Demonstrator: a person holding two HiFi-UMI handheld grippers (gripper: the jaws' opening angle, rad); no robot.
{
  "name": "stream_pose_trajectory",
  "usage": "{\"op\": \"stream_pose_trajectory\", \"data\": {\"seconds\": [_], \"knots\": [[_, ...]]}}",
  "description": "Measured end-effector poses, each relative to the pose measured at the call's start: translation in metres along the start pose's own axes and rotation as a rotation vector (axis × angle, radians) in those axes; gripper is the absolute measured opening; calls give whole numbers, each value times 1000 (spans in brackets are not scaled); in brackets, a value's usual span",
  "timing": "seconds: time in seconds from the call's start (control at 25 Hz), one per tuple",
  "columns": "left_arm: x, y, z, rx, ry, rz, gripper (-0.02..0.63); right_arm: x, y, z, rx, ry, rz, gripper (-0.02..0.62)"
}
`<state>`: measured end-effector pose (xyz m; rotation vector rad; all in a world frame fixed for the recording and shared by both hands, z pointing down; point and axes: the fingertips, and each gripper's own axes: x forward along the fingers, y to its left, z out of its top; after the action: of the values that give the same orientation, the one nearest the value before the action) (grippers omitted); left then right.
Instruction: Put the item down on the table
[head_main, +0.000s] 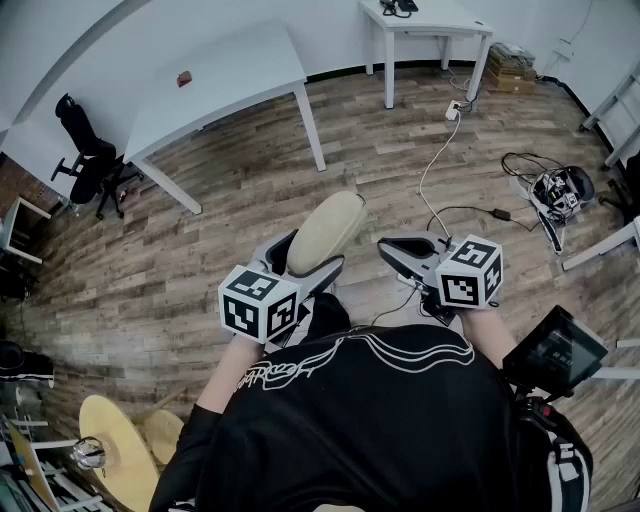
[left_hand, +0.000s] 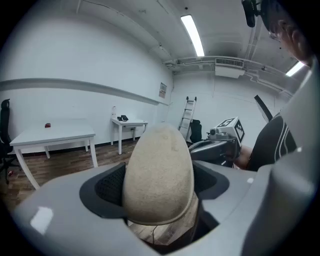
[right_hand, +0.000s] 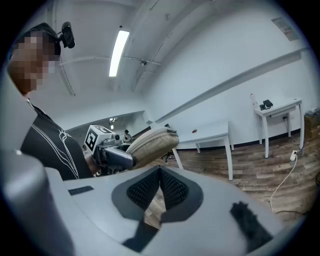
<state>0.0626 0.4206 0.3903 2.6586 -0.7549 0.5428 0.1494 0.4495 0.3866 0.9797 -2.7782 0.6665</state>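
A beige, oval zip case (head_main: 325, 232) sticks up and forward out of my left gripper (head_main: 305, 262), whose jaws are shut on its lower end, well above the wooden floor. In the left gripper view the case (left_hand: 159, 175) fills the gap between the wide-set dark pads. My right gripper (head_main: 400, 250) is level with the left one, just to its right, and shut with nothing in it. In the right gripper view its pads (right_hand: 172, 187) meet at the tips, and the case (right_hand: 150, 144) shows off to the left. A long white table (head_main: 215, 85) stands ahead to the left.
A small red object (head_main: 184, 78) lies on the long table. A second white table (head_main: 430, 20) stands at the back right. A white cable (head_main: 435, 170) runs across the floor, with a headset and wires (head_main: 560, 190) at the right. A black office chair (head_main: 85, 150) is far left.
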Motion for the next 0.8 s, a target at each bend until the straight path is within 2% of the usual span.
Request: {"op": "stream_pose_trajectory", "data": {"seconds": [0.2,0.48,0.6,0.8], "knots": [[22,59,5,-7,1,3,403,48,-38,10,9,18,5,8],[61,199,14,-62,28,55,403,160,-125,34,85,49,5,8],[76,264,28,-47,50,91,403,214,-163,54,99,69,4,8],[95,360,61,-39,48,102,403,298,-214,108,81,60,22,8]]}}
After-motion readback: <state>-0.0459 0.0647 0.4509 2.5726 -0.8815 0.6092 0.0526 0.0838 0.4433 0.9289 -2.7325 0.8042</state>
